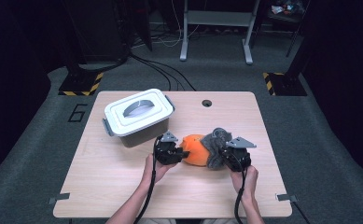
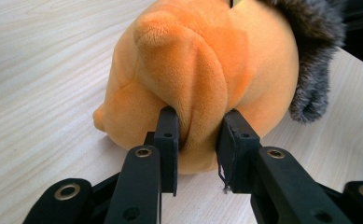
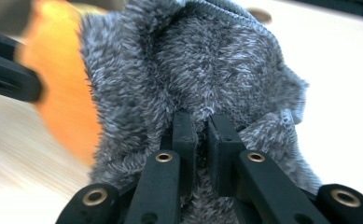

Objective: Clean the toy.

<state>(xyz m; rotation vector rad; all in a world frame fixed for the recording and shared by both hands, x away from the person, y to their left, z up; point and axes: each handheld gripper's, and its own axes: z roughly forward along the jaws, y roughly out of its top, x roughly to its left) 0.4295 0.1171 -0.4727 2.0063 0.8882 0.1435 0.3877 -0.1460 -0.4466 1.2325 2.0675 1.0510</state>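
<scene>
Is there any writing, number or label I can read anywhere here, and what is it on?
"6": a large numeral marked on the grey floor, left of the table.
No text is legible on the lidded box or the orange plush toy.

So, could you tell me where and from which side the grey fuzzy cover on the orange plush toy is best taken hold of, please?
Grip a loose fold of the grey fuzzy cover at its bunched outer end, coming from the side away from the orange plush toy. The fabric gathers there and pinches easily, as the right hand-held gripper shows. The left hand-held gripper steadies a ridge at the toy's opposite end.
</scene>
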